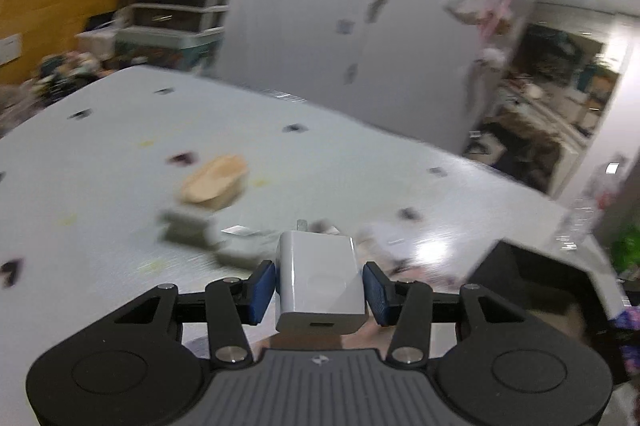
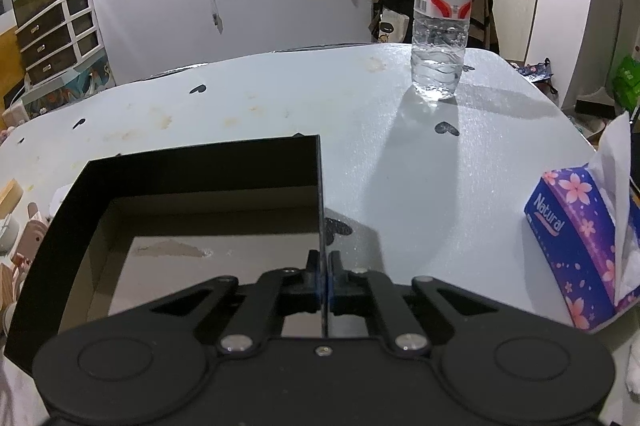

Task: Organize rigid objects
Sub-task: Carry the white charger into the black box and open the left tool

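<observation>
Over the pale table [image 1: 360,161] in a blurred left view, my left gripper [image 1: 320,288] clamps a white charger [image 1: 320,282] between its blue pads [image 1: 262,290]; the loose items beyond could get knocked. In the right view, my right gripper [image 2: 324,280] pinches the black box [image 2: 200,165] wall; that thin edge might slip, tipping the box.
</observation>
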`<state>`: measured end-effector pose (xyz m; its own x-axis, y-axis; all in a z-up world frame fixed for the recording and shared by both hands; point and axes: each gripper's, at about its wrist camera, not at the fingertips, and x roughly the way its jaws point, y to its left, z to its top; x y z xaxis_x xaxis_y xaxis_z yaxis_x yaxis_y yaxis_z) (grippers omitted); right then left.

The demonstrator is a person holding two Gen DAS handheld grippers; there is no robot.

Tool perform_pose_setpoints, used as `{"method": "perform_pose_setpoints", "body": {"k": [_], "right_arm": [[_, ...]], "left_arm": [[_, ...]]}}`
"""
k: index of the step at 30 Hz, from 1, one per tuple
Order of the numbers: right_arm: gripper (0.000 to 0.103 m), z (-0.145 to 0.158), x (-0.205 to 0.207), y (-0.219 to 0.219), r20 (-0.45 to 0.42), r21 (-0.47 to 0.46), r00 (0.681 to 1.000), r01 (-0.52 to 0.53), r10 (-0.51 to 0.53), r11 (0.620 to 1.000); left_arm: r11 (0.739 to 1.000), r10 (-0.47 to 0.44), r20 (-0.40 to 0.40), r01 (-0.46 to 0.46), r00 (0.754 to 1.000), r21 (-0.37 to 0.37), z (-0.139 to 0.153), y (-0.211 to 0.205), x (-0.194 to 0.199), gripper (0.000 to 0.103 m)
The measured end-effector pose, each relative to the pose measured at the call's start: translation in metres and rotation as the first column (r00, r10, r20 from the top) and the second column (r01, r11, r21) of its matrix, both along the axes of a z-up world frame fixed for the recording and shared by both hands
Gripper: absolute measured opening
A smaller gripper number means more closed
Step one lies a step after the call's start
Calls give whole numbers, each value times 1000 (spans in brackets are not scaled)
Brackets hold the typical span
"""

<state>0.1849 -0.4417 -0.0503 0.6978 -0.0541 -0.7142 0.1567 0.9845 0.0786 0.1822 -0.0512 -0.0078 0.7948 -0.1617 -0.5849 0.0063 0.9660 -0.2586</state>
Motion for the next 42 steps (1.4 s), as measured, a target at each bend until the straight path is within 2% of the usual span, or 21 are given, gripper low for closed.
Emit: {"method": "perform_pose_setpoints", "body": {"k": [5,9,14,18,22,34,36,38,42], "right_arm": [[3,0,1,1,-2,-7,1000,-7,7,1000],[3,0,1,1,1,-5,1000,-9,9,1000],[3,0,1,1,-1,-11,1000,-12,12,1000],[3,0,1,1,0,-13,1000,-17,17,1000],[4,0,0,0,0,-9,1000,-22,22,1000],[4,-1,3,5,1,24,998,-56,56,998],[4,-1,3,5,2,27,999,-51,51,998],[4,-1,2,4,3,32,999,-46,46,998],[5,-1,1,3,5,43,999,-36,36,998]], "left_arm": [[990,-125,29,127,992,-59,12,-49,20,49],[962,-249,14,249,968,-114,13,-94,35,49],[914,-382,-59,367,922,-173,0,-154,52,49],[889,-436,-151,398,887,-228,-22,-193,71,49],[882,-449,-225,390,865,-264,-44,-223,91,49],[881,-441,-292,348,848,-320,-63,-254,104,50],[876,-443,-275,346,853,-336,-61,-251,104,54],[872,-450,-261,359,854,-331,-57,-249,103,74],[873,-452,-222,378,864,-308,-47,-245,98,78]]}}
